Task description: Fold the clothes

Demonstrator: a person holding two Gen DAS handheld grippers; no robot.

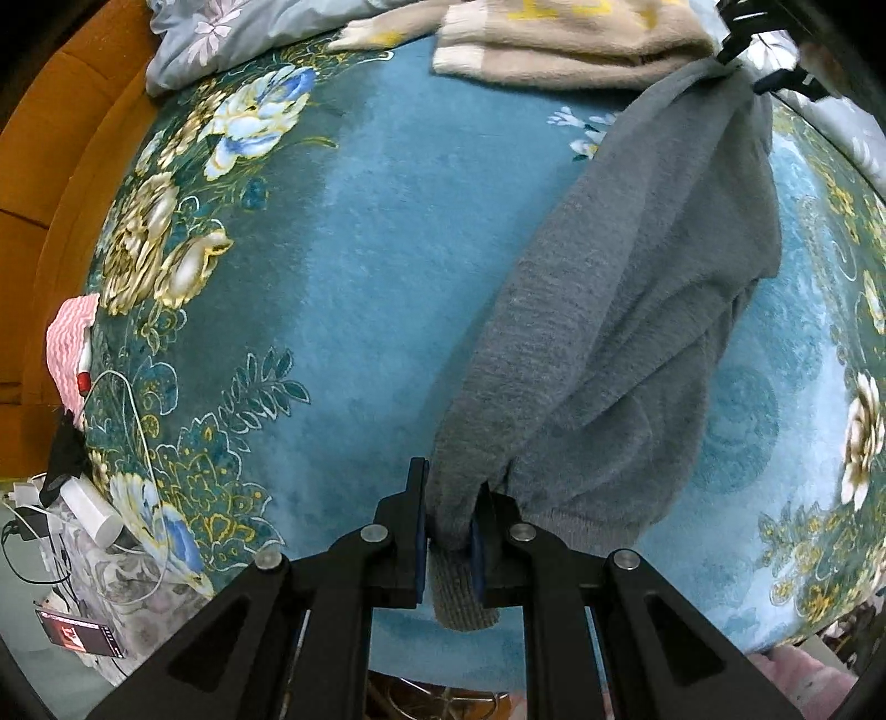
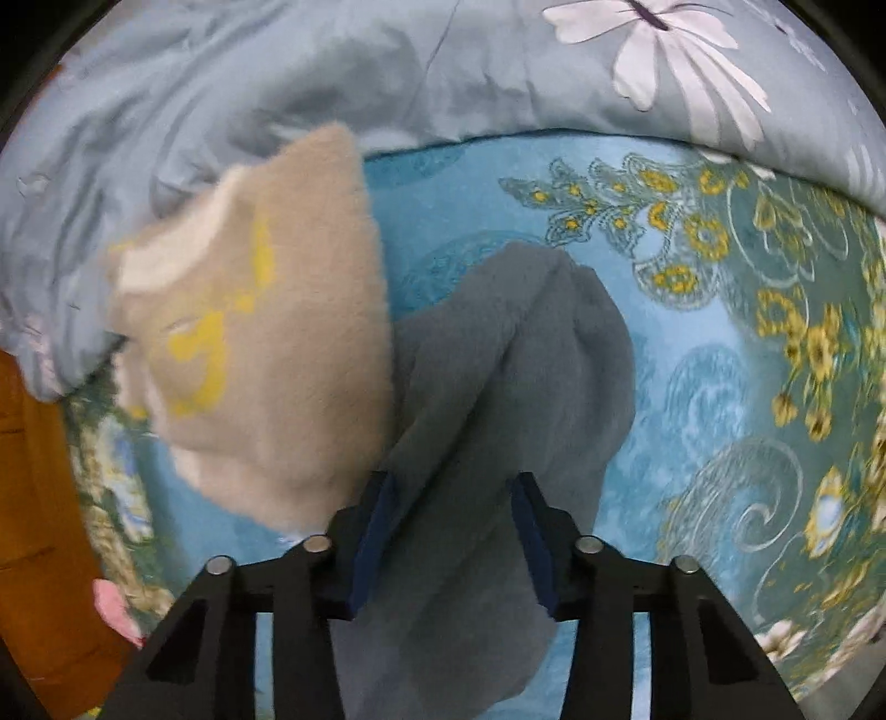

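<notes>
A grey knit sweater hangs stretched over the teal flowered blanket. My left gripper is shut on its ribbed cuff. The sweater's far end is bunched at my right gripper, seen at the top right of the left wrist view. In the right wrist view the grey sweater runs between the blue pads of my right gripper, whose jaws stand apart around the cloth; the view is blurred. A folded beige sweater with yellow print lies to the left; it also shows in the left wrist view.
A pale blue flowered duvet is heaped at the back of the bed. An orange wooden bed frame runs along the left. A pink cloth, white cables, chargers and a phone lie beside the bed at lower left.
</notes>
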